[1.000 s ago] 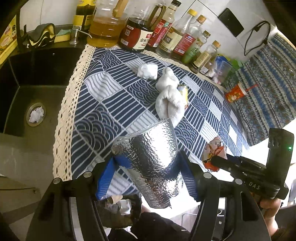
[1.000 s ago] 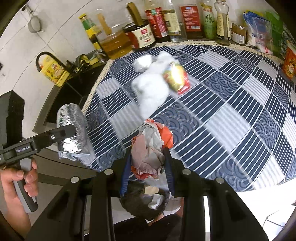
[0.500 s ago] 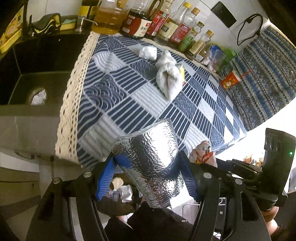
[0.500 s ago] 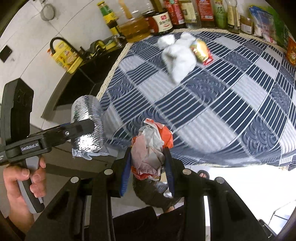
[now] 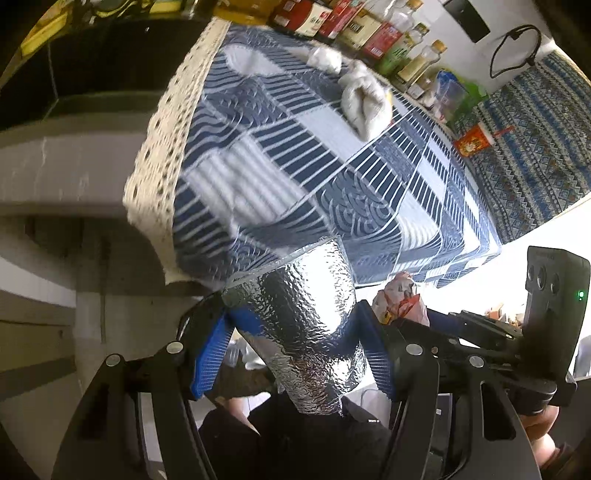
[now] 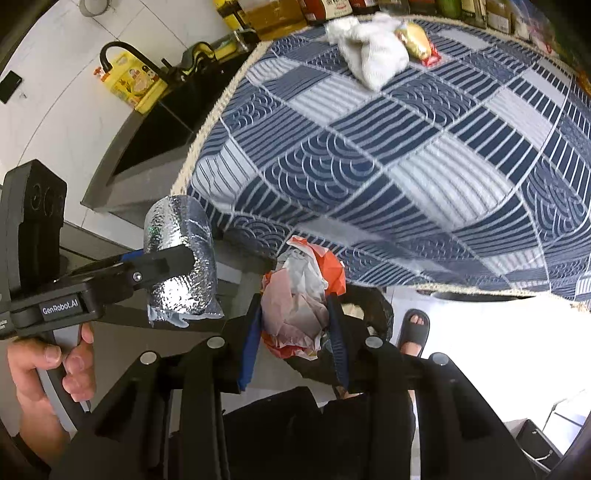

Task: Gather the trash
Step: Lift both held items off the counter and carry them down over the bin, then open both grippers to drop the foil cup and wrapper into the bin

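Note:
My left gripper [image 5: 295, 325] is shut on a crinkled silver foil pouch [image 5: 299, 325], held past the front edge of the counter; the same foil pouch [image 6: 181, 258] shows in the right wrist view at the left. My right gripper [image 6: 295, 314] is shut on a crumpled red and white wrapper [image 6: 299, 302], also below the counter's edge, above a black trash bag [image 6: 369, 306] on the floor. On the counter lie a white rag [image 6: 373, 51], a white tissue wad [image 5: 325, 59] and a gold and red snack packet [image 6: 417, 37].
A blue patterned cloth [image 6: 388, 155] with a lace border covers the counter. A dark sink [image 5: 85, 66] lies at the left, with a yellow bottle [image 6: 133, 85] behind it. Sauce bottles [image 5: 351, 26] line the back wall. A sandalled foot [image 6: 415, 328] stands beside the bag.
Both grippers have drawn back off the counter and sunk below its front edge, each keeping its hold. The counter's objects now lie farther away in both views.

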A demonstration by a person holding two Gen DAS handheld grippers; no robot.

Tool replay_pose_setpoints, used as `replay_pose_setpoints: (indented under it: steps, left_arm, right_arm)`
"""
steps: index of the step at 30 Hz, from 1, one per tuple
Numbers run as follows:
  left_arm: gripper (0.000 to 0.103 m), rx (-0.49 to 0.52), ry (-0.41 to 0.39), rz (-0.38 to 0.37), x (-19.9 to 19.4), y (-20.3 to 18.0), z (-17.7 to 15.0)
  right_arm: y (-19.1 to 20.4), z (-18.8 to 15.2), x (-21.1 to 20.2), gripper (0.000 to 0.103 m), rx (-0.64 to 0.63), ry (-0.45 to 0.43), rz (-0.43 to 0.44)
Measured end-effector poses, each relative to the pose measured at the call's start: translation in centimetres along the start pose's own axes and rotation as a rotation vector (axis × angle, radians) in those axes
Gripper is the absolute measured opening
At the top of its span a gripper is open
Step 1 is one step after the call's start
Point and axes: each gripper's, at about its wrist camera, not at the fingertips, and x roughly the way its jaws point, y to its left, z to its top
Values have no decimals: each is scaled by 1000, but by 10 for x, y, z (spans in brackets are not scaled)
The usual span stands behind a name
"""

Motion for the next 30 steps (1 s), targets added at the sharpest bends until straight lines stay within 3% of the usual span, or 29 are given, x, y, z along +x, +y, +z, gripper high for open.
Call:
replay_pose_setpoints:
  steps: [15,26,28,30]
  left_arm:
    - [64,-74,118,15,40,31,-37]
    - [65,-129,194,22,69,46,-54]
    - [66,-136,209,26,73,46,-55]
    - [69,-136,224,31,76,45,-56]
  right_arm:
    - [-11,-25,40,36,58,110,16]
    - [-19,-25,58,38,87,155,31]
    - [-20,-23,59,39,88,158,35]
    - [-23,-20,61,51,106,155,47]
